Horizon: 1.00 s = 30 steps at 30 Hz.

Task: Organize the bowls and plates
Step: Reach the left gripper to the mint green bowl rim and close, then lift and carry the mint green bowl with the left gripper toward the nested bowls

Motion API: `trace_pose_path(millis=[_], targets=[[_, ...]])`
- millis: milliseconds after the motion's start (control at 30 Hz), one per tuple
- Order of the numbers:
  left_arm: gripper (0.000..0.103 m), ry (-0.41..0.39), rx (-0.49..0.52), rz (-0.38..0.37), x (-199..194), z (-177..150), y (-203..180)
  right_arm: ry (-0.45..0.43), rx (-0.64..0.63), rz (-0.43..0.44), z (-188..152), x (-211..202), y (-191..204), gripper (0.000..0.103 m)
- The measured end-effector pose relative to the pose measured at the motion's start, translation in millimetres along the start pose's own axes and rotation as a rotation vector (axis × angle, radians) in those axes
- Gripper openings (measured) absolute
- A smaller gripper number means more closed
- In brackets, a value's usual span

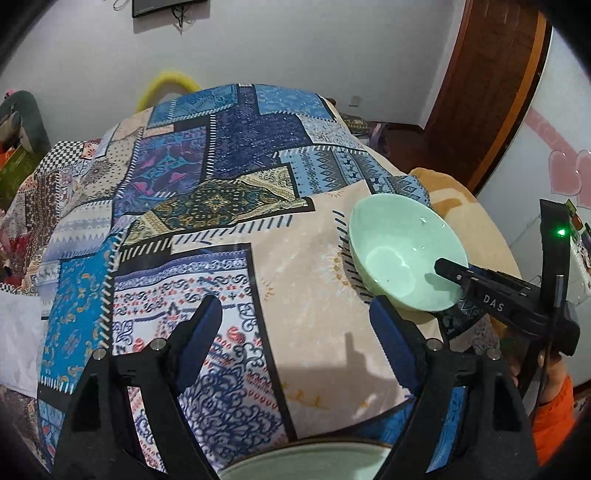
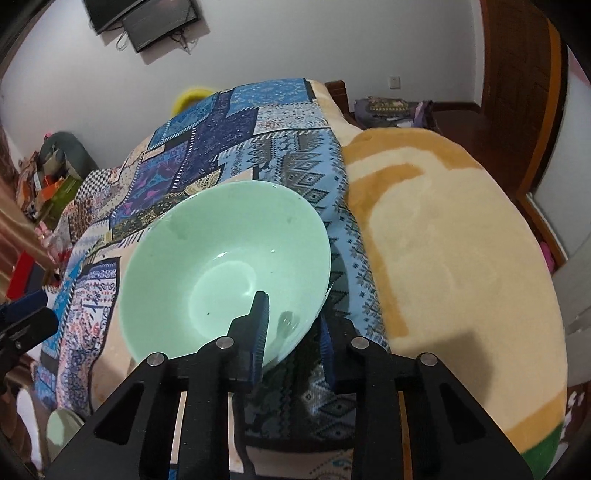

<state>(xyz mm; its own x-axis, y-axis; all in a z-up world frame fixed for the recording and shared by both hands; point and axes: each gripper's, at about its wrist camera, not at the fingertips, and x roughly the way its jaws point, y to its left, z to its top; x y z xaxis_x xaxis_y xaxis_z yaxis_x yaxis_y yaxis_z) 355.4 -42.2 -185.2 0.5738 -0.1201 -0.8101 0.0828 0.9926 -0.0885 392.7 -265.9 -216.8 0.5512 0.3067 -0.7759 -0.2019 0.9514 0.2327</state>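
A pale green bowl (image 2: 207,266) is gripped by its near rim in my right gripper (image 2: 291,325), one finger inside the bowl and one outside. The bowl is tilted and held just above the patchwork blanket (image 1: 192,206). In the left wrist view the same bowl (image 1: 399,251) is at the right with the right gripper (image 1: 454,275) on its rim. My left gripper (image 1: 295,314) is open and empty over the blanket. A second pale green dish's rim (image 1: 306,463) shows at the bottom edge below the left gripper; it also shows in the right wrist view (image 2: 61,430).
A cream and tan fleece blanket (image 2: 443,240) covers the right part of the bed. A wooden door (image 1: 491,85) stands at the far right. Clutter and boxes (image 2: 51,177) lie at the far left. A wall screen (image 2: 140,18) hangs above.
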Motion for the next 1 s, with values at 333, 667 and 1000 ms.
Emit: trace_pose_path(millis=[333,667,1000], targets=[[0.077,0.034,-0.001,0.003,27,5,-8,0.027,-0.057,0.131,-5,-4,9,0.019],[0.047,0.121,0.006,-0.001,62,4,-19,0.048,-0.140,0.128,-10,-3,30,0.019],[0.019,0.153,0.043,0.007,79,3,-27,0.076,-0.069,0.102,-1,17,25,0.022]])
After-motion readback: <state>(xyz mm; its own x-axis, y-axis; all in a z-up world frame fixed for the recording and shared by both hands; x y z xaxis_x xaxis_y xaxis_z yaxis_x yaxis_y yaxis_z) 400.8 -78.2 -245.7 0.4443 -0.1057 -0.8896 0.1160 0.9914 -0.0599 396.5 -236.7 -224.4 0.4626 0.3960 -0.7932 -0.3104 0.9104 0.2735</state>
